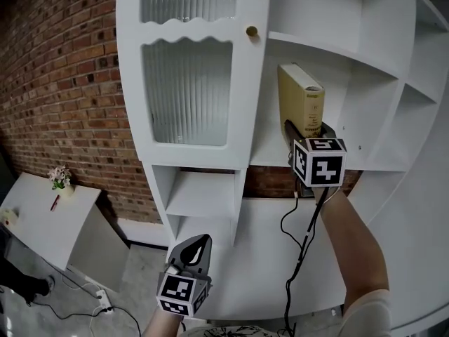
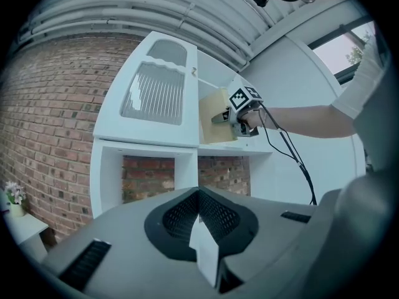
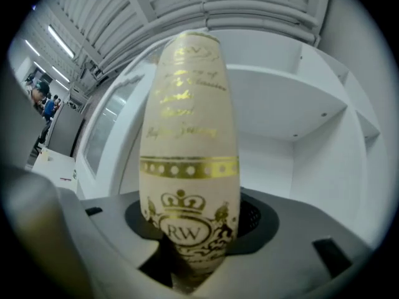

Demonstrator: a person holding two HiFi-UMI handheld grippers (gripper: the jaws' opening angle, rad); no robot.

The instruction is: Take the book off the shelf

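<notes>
**Right gripper on the book, at the shelf.** The right gripper [image 1: 307,132] is gripping the book [image 1: 302,102] low on its spine, its jaws part-way apart and pressing on the two covers. In the right gripper view the gilt spine [image 3: 187,167] is filling the gap between the jaws. The book is standing on end in the open compartment just right of the glass door [image 1: 186,90], with its long axis vertical and its spine facing the person. Its foot is lying behind the gripper, so whether it is resting on the shelf [image 1: 270,161] cannot be told. The book lies dead ahead of the jaws, so the removal probably calls for a straight pull back toward the person. The left gripper [image 1: 195,248] is hanging low and well apart, its jaws together and holding nothing.
</notes>
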